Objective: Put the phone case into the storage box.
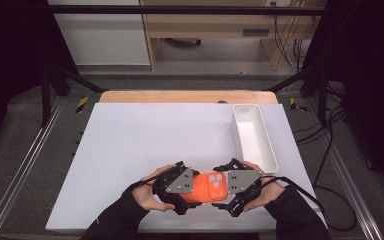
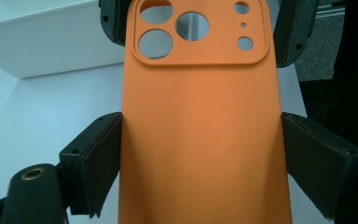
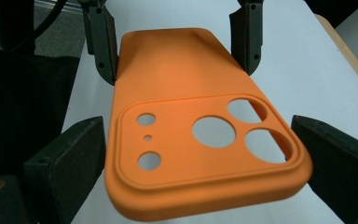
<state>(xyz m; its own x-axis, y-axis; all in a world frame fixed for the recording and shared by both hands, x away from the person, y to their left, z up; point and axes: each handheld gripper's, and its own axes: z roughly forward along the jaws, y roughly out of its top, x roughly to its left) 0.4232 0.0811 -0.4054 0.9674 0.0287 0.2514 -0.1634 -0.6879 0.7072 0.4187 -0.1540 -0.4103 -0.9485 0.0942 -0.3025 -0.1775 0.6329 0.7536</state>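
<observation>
While we look down from the high view, we see two hands near the front edge of a white table (image 1: pixel 130 135), just right of its middle, each with a gripper. Between them is an orange phone case (image 1: pixel 207 188), lying across from left to right with its back up and its camera holes toward the right.

Our left gripper (image 1: pixel 194 190) has the plain end of the case. From the left gripper view, the case (image 2: pixel 200 130) runs away from the camera between two black jaws, and both jaws press on its long sides, so this gripper is clamped on it. At the far end we see the right gripper's jaws beside the camera holes.

Our right gripper (image 1: pixel 226 189) is at the camera end. From the right gripper view, the case (image 3: pixel 191 140) spreads out between its jaws, with three large round holes and three small ones inside a raised frame. The right-hand jaw touches the corner of the case; the left-hand jaw stands just beside the edge, and we cannot tell whether it presses. The case's far end curls up slightly between the left gripper's jaws.

A long white tray (image 1: pixel 269 150) stands along the table's right edge, running front to back, near the right hand. A strip of bare wood shows at the table's back edge.
</observation>
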